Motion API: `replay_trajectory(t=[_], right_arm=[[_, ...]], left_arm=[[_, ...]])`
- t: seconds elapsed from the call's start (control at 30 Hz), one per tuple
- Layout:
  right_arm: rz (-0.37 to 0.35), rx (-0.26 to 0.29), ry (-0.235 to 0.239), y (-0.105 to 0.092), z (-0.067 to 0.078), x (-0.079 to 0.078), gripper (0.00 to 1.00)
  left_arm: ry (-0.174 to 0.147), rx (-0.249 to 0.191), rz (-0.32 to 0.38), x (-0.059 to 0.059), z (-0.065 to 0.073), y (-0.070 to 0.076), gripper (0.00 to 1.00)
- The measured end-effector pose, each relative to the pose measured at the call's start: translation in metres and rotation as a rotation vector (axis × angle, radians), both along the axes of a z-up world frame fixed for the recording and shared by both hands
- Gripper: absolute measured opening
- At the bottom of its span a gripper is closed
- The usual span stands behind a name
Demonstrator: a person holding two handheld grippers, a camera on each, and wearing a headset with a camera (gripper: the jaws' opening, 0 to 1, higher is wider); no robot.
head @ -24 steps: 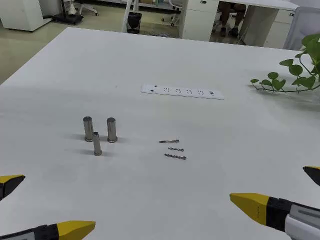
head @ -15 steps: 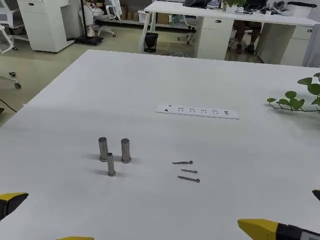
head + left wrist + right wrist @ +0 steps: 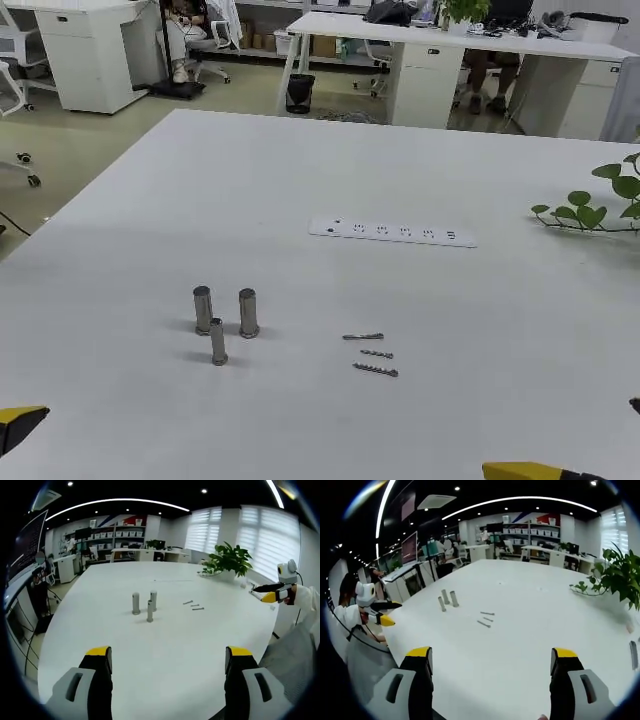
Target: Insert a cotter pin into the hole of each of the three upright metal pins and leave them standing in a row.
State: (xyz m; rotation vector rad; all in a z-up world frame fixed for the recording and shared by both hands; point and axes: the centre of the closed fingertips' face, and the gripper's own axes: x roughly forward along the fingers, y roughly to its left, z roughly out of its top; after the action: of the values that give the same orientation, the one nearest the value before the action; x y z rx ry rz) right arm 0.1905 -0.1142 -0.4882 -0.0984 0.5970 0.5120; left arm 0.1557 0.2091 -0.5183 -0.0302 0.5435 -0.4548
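Left gripper view first: we see the left gripper (image 3: 168, 655) with its two yellow-tipped black fingers (image 3: 98, 654) spread wide and nothing between them. Straight ahead of those fingers, well apart from them, the three short grey upright metal pins (image 3: 149, 611) stand in a tight triangle on the broad white workbench (image 3: 165, 640), two at the back and one in front. Off toward the right-hand finger's side lie the three thin metal cotter pins (image 3: 197, 608), flat on the bench, just beside one another and apart from the standing pins.

Over to the right gripper view, and we find the right gripper (image 3: 491, 655) just the same: jaws wide apart, holding nothing. The cotter pins lie ahead between its fingers, and the standing pins are farther off toward the left-hand finger.

In the head view we pick out a long white power strip (image 3: 393, 232) beyond the pins, farther from the fingers, and a green leafy plant (image 3: 590, 205) out past the right gripper's side.
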Motion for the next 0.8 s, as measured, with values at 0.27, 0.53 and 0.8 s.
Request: replay_trajectory(t=[0.27, 0.53, 0.8], right_arm=[[-0.014, 0.013, 0.006, 0.000, 0.001, 0.000, 0.97], [-0.025, 0.014, 0.007, -0.003, 0.002, 0.001, 0.97], [-0.038, 0.018, 0.006, -0.005, 0.003, 0.002, 0.97]], left_arm=[[-0.014, 0.007, -0.002, 0.005, 0.008, 0.001, 0.93], [-0.017, 0.012, -0.017, 0.011, 0.010, -0.001, 0.93], [-0.015, 0.017, -0.025, 0.017, 0.012, 0.000, 0.91]])
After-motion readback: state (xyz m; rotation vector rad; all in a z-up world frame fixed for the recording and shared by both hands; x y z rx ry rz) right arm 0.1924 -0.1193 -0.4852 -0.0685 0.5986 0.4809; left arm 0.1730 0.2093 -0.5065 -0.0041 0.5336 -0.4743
